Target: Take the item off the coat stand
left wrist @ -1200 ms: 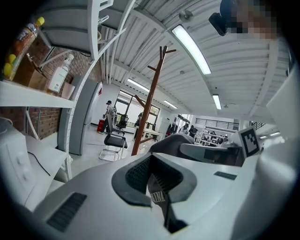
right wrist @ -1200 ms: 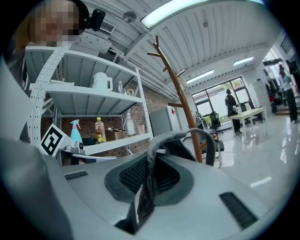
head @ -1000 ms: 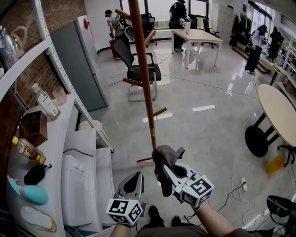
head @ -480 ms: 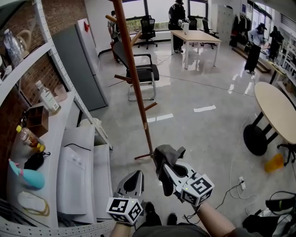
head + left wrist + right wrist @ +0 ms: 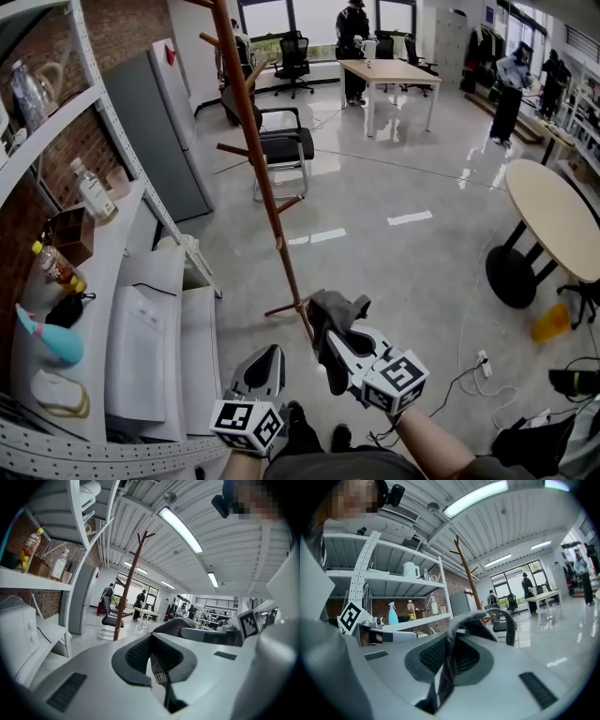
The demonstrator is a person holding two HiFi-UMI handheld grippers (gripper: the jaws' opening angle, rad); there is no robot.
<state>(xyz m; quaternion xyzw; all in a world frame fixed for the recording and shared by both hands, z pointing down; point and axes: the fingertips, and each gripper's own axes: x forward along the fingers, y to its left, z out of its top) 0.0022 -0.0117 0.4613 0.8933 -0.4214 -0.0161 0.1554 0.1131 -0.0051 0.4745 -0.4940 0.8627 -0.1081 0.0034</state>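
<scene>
The brown wooden coat stand (image 5: 251, 141) rises from the floor just beyond my grippers; its pegs are bare. It also shows in the left gripper view as the stand (image 5: 125, 597) and in the right gripper view as the stand (image 5: 468, 578). My right gripper (image 5: 336, 349) is shut on a dark grey cap (image 5: 333, 317), which droops over its jaws clear of the stand. In its own view the gripper (image 5: 450, 641) pinches the cap (image 5: 487, 620), whose strap arches ahead. My left gripper (image 5: 267, 361) is shut and holds nothing, level with the right one.
White metal shelving (image 5: 56, 122) runs along the left, with bottles (image 5: 92, 192), a teal spray bottle (image 5: 45, 337) and white boxes (image 5: 141, 342). A black office chair (image 5: 281, 145) stands behind the stand. A round table (image 5: 553, 220) is at the right, with cables (image 5: 469, 375) on the floor.
The view has drawn back and the coat stand now appears further left and a little further off. Both grippers keep their places, and the cap stays in the right one.
</scene>
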